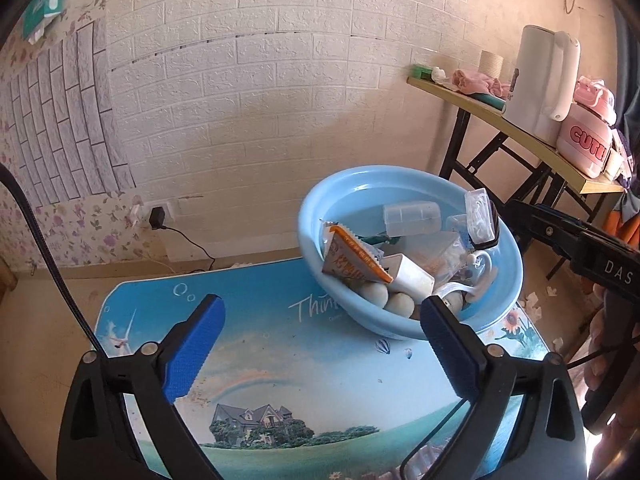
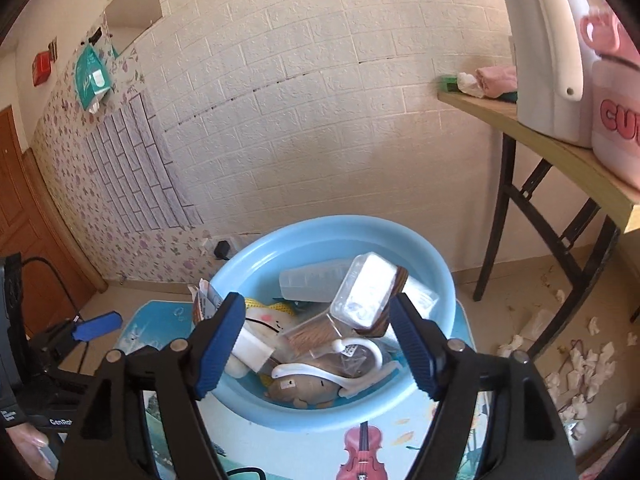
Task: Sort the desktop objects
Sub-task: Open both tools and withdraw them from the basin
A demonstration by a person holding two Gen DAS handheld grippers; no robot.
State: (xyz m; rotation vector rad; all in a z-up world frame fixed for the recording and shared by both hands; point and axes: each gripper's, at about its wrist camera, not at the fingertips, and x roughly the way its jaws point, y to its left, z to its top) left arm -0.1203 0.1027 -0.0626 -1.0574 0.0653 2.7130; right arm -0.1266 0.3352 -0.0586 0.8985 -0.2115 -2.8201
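Note:
A light blue basin [image 1: 508,276] stands at the far right of the picture-printed mat [image 1: 280,360]. It holds an orange snack packet [image 1: 352,260], a clear plastic box [image 1: 412,218], a white charger block [image 1: 408,276], a white plastic hook [image 2: 320,372], a brown plush toy [image 2: 304,390] and a clear case with a wood-grain edge [image 2: 366,292]. My left gripper [image 1: 320,308] is open over the mat, left of the basin, with nothing between its fingers. My right gripper [image 2: 318,304] is open just above the basin's near side; its pads touch nothing.
A folding table [image 1: 520,128] at the right carries a white kettle [image 1: 540,80], a pink box [image 1: 584,144] and a pink cloth [image 1: 476,82]. Paper scraps [image 2: 580,368] litter the floor under it. A black plug [image 1: 158,216] sits in the wall socket behind the mat.

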